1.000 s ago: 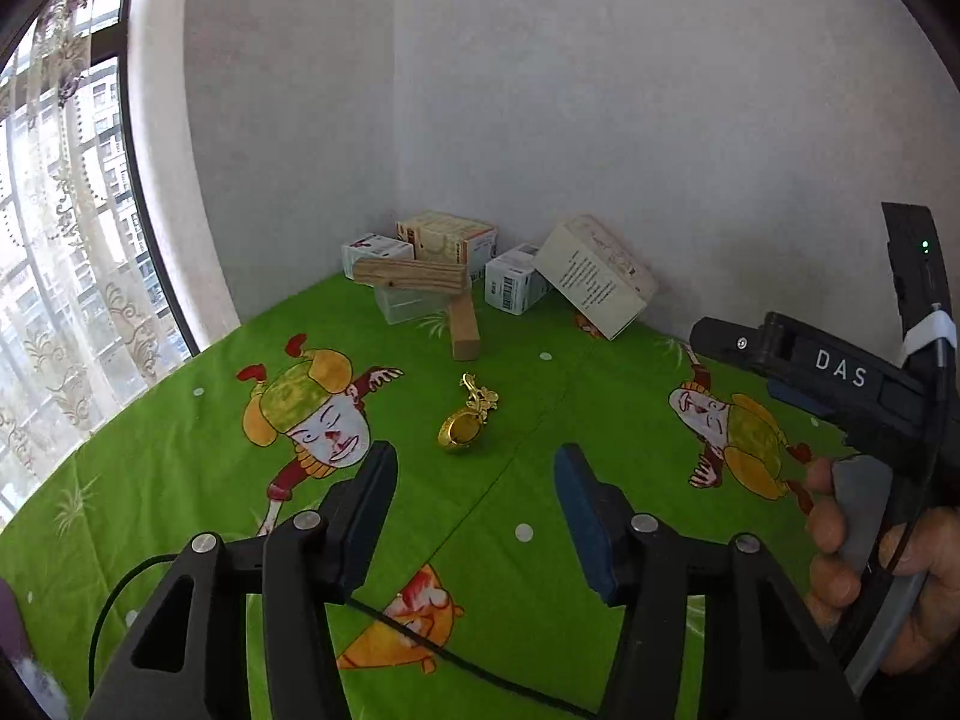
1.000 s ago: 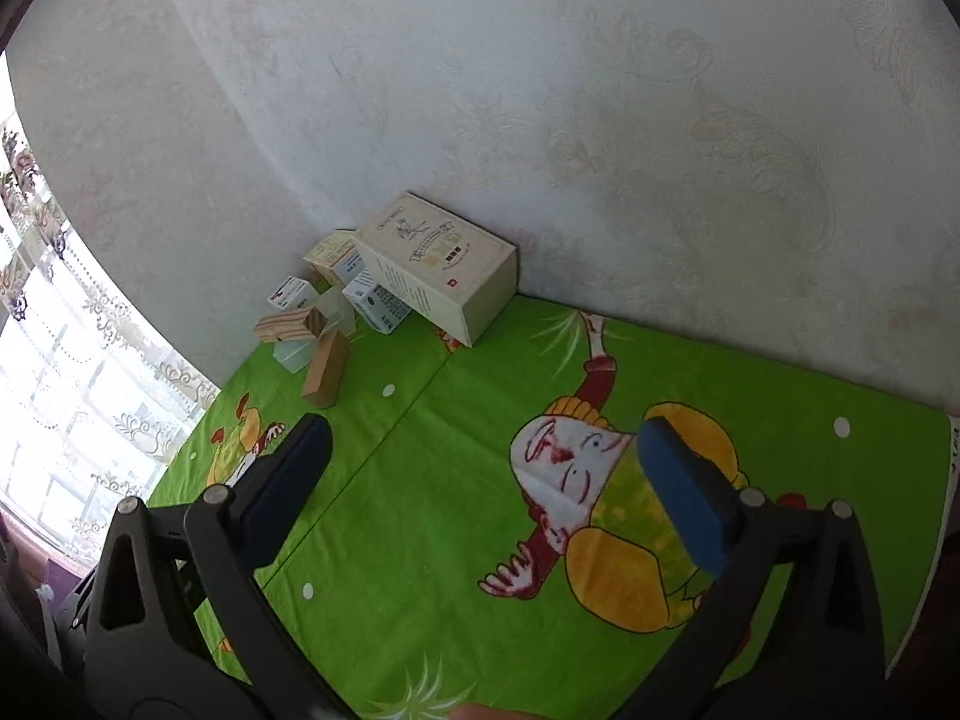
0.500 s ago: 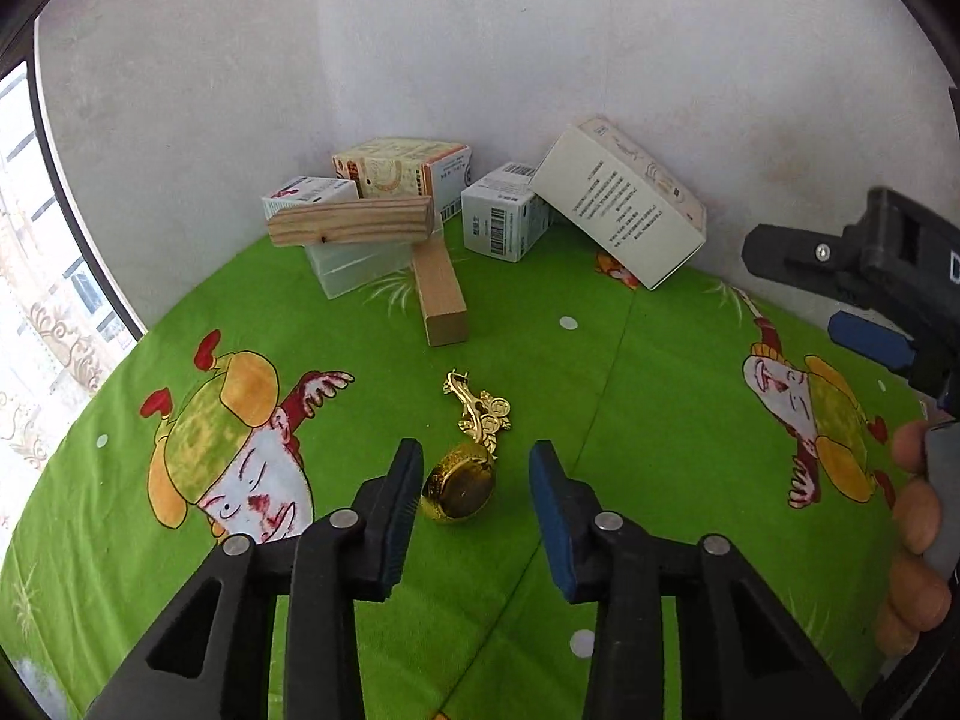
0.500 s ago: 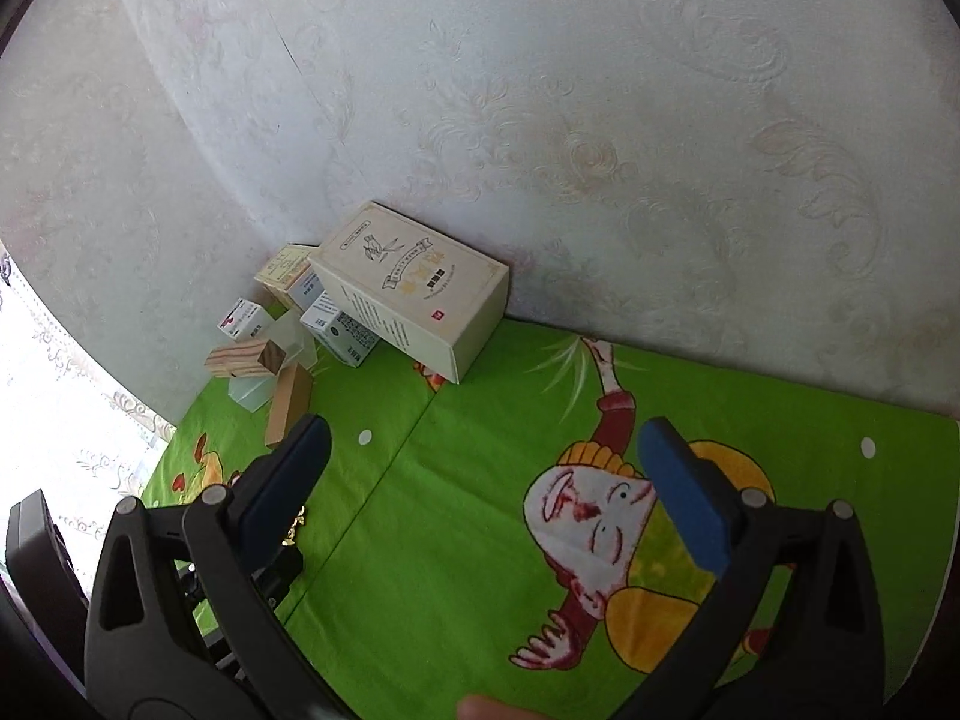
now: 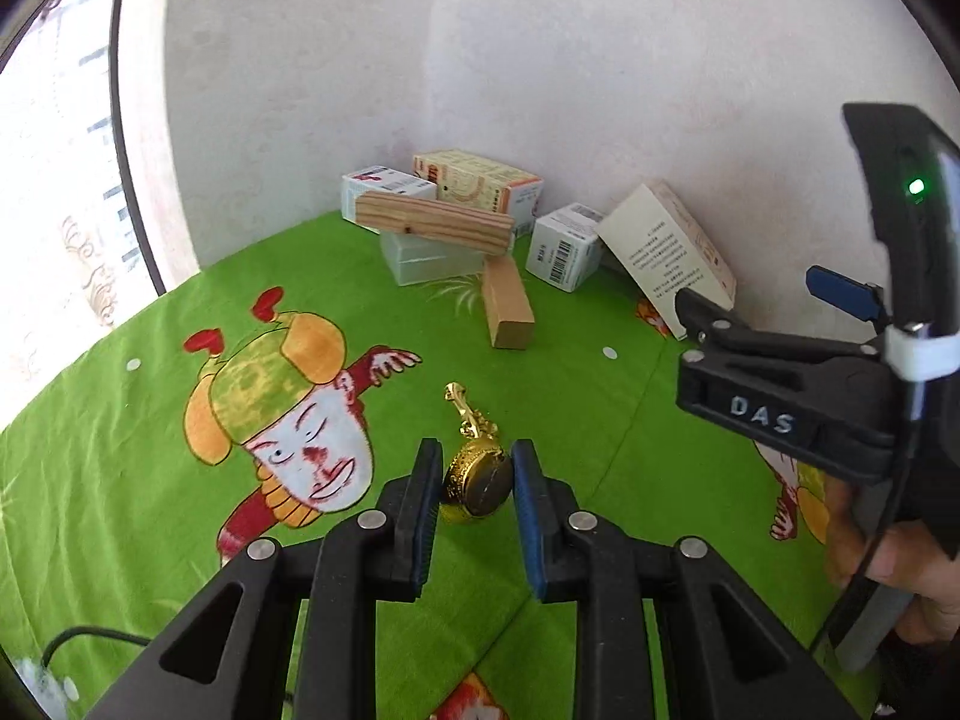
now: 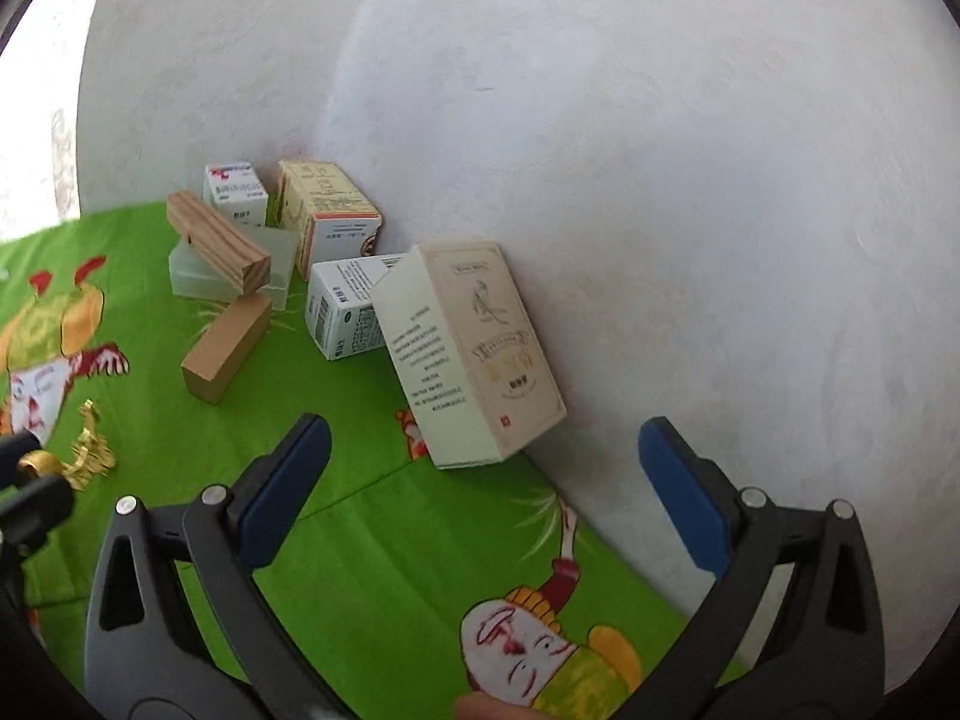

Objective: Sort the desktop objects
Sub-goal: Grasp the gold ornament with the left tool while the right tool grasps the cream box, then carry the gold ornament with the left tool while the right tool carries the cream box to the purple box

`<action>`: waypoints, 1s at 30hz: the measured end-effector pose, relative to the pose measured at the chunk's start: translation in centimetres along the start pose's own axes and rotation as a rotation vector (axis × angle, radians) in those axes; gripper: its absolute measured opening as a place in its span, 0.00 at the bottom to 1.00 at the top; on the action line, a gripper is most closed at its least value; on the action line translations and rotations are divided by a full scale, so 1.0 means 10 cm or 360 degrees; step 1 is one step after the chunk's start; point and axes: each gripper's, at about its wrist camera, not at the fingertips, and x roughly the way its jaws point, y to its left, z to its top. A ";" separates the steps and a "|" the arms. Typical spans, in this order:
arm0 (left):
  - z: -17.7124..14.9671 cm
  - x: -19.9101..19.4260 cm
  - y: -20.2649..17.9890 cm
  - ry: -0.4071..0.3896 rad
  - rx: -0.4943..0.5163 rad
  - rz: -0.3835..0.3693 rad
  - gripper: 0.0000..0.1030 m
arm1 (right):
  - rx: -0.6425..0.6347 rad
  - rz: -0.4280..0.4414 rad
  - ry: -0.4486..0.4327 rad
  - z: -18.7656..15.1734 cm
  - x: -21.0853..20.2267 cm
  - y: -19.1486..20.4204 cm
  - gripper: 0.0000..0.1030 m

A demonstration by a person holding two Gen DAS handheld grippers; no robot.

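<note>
A small gold ornate spoon [image 5: 476, 468] lies on the green cartoon-print cloth [image 5: 150, 450]. My left gripper [image 5: 477, 477] is shut on the spoon's bowl, its handle pointing away toward the boxes. The spoon [image 6: 90, 456] also shows at the left edge of the right wrist view. My right gripper [image 6: 480, 480] hangs open over the cloth, nothing between its fingers, facing a tall cream box [image 6: 474, 354] that leans against the wall. In the left wrist view the right gripper [image 5: 780, 324] is at the right, held by a hand [image 5: 888, 564].
By the wall stand a cream box [image 5: 666, 252], a white barcode box [image 5: 564, 252], a yellow-patterned box [image 5: 480, 186] and another white box [image 5: 378, 189]. One wood block [image 5: 435, 222] rests on a clear plastic box [image 5: 432, 258]; another wood block [image 5: 507, 303] lies on the cloth.
My left gripper closed onto the gold spoon's bowl. The right gripper swung left and now faces the leaning cream box and the other boxes.
</note>
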 end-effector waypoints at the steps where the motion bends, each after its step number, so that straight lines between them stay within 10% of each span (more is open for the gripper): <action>1: -0.02 -0.06 0.03 -0.0025 -0.0030 -0.0011 0.23 | -0.0044 -0.0044 -0.0019 0.02 0.02 0.05 0.99; 11: -0.06 -0.37 0.17 -0.0183 -0.0153 -0.0083 0.24 | -0.0426 -0.0352 0.0022 0.19 0.41 0.54 0.97; 18: -0.04 -0.56 0.23 -0.0249 -0.0182 -0.0085 0.24 | -0.0464 -0.0448 0.0074 0.14 0.61 0.54 0.61; 30: -0.16 -0.79 0.17 -0.0283 -0.0188 -0.0043 0.24 | -0.0214 -0.0180 -0.0057 0.04 0.15 0.11 0.54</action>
